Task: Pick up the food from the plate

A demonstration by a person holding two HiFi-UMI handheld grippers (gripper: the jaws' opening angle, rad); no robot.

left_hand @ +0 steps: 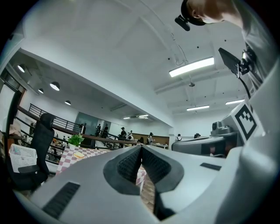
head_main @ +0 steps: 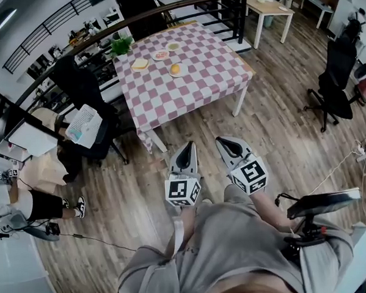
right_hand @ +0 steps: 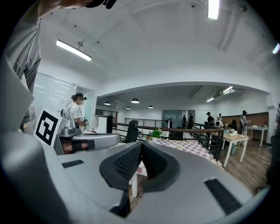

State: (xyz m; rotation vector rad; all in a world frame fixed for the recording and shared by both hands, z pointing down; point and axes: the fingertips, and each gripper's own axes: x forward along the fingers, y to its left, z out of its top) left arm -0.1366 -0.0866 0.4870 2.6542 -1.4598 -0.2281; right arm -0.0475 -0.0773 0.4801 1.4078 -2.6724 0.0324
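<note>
head view / table: checkered table [head_main: 186, 87] sits well ahead of you, with open wood floor [head_main: 280, 138] between it and both tongs.
head view / edges: the near corner points toward you and the cloth hangs over it. A railing [head_main: 163, 10] runs just behind the far edge.
head view / room: office chair [head_main: 338, 79] is well off to the right. A seated person [head_main: 46, 171] is left of the table.
head view / count: four plates [head_main: 161, 54], one plant [head_main: 121, 45], two grippers.
head view / food: food [head_main: 178, 69] lies on the plates on the far half of the table, near the plant and well apart from the tongs.
head view / grippers: left gripper [head_main: 187, 147] and right gripper [head_main: 223, 141] are side by side over the floor.
left gripper view / jaws: pressed together, nothing between them.
left gripper view / sees: only one plate is readable here, the bread plate [left_hand: 79, 155] beside the plant. The other three can't be made out.
right gripper view / jaws: pressed together, nothing between them.
right gripper view / sees: the table's right side and a white side table [right_hand: 236, 138] beyond it. A standing person [right_hand: 76, 109] shows on the left, and the left gripper view doesn't show that person.
</note>
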